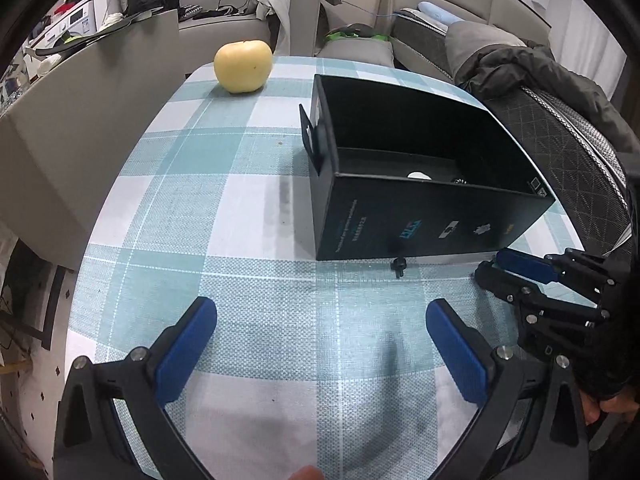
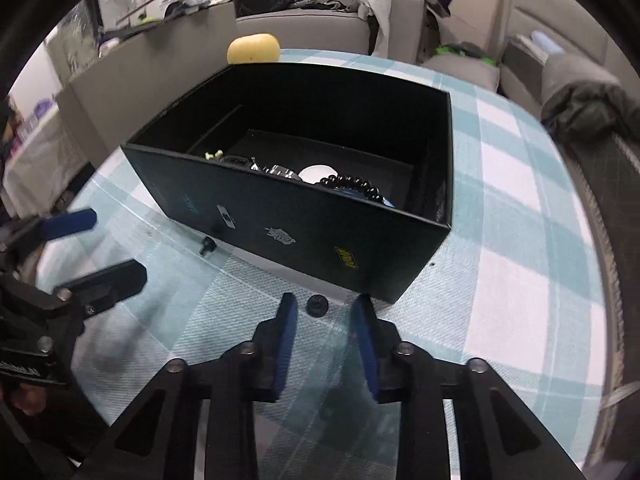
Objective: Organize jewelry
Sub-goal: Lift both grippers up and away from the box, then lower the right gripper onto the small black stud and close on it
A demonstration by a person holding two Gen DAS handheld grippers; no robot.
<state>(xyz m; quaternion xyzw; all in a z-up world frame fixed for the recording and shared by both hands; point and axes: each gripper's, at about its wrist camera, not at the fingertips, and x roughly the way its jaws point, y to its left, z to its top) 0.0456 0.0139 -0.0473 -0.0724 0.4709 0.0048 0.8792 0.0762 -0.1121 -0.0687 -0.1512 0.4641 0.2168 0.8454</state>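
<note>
A black box [image 2: 304,236] is sitting open on the checked cloth [image 1: 224,216], and jewelry is lying in the bottom of it: a string of dark beads [image 2: 352,184], a white disc [image 2: 316,172], some silver pieces [image 2: 276,170] and a small pale charm [image 2: 214,155] toward the left corner. From the left wrist view only the disc and a glint of metal are peeking over the near wall.

The right gripper [image 2: 326,312] is hovering low over the cloth just in front of the box's near corner, its blue pads [image 2: 286,336] standing partly apart and gripping nothing. A small black button-like piece [image 2: 316,305] is lying on the cloth right between the fingertips, not touching either pad as far as I can tell.

The left gripper [image 1: 320,316] is hanging spread wide over bare cloth, empty, well back from the box. Another little black stud [image 1: 398,265] is resting on the cloth just beside the box's front wall, between the two grippers.

A yellow apple [image 1: 243,65] is sitting at the far edge of the table, apart from the box. Beyond it, a grey sofa [image 1: 224,24] is carrying heaped clothes.
</note>
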